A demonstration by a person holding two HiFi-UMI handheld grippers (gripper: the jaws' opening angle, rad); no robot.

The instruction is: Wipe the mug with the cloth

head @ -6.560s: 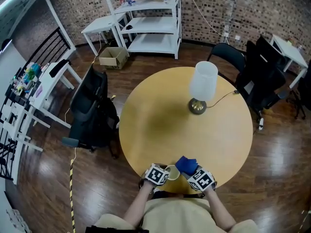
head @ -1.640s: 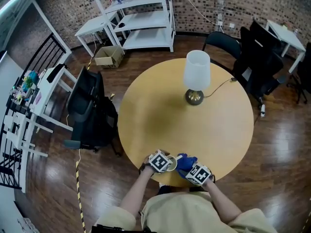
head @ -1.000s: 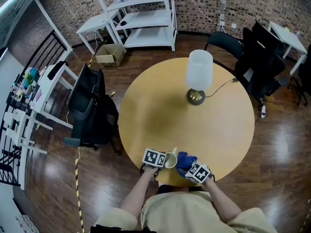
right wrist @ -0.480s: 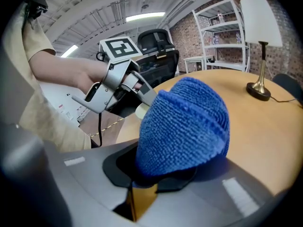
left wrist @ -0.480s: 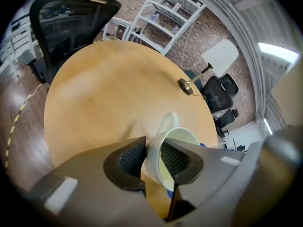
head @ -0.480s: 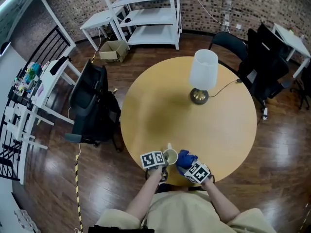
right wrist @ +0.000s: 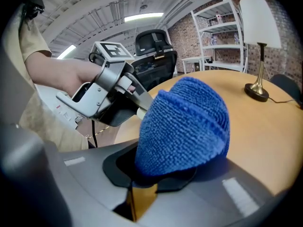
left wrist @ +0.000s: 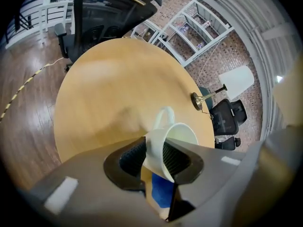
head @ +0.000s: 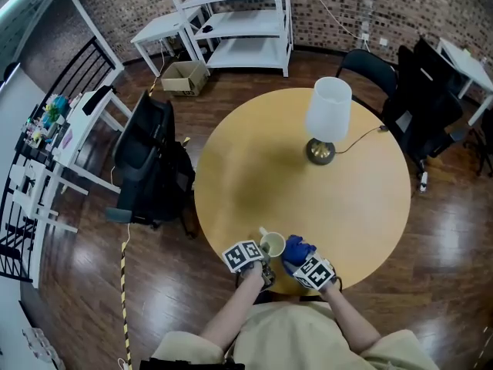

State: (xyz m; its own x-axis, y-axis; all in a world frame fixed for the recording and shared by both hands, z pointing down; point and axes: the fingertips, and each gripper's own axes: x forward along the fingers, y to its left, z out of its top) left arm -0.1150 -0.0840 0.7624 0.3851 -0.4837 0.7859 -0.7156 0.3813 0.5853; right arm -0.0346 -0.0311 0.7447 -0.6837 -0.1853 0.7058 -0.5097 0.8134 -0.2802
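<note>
**Head view.** I am holding a white mug (head: 272,244) in the left gripper (head: 262,254) at the 6 o'clock edge of the round wooden table (head: 308,191). Its handle is pointing toward 11 o'clock. The blue cloth (head: 299,248) is sitting just beside the mug at its 3 o'clock, carried by the right gripper (head: 302,257). A table lamp (head: 327,118) is standing well apart at 1 o'clock.

**Left gripper view.** The jaws are standing narrowly apart and pinching the mug's wall at the rim. One pad (left wrist: 135,155) is pressing on the outside, and the other appears to be lying inside the bowl. The mug is tilting, with its mouth toward 2 o'clock and its handle toward 12 o'clock. A patch of the cloth is showing below it at 6 o'clock.

**Right gripper view.** The jaws are clamping the cloth low down, so a rounded wad of towelling is bulging out ahead of them. The left gripper is lying at 10 o'clock of that wad.

**Technique, as I judge it.** I am working on bringing wad and mug wall together. To wipe well, I should press the bulging part of the cloth, not the jaws, against the glaze. Turning the mug with the left gripper should bring fresh surface round to the cloth. Because the grip on the rim is thin, I should push lightly and toward the pinching pads, or the mug may pivot or slip out.
</note>
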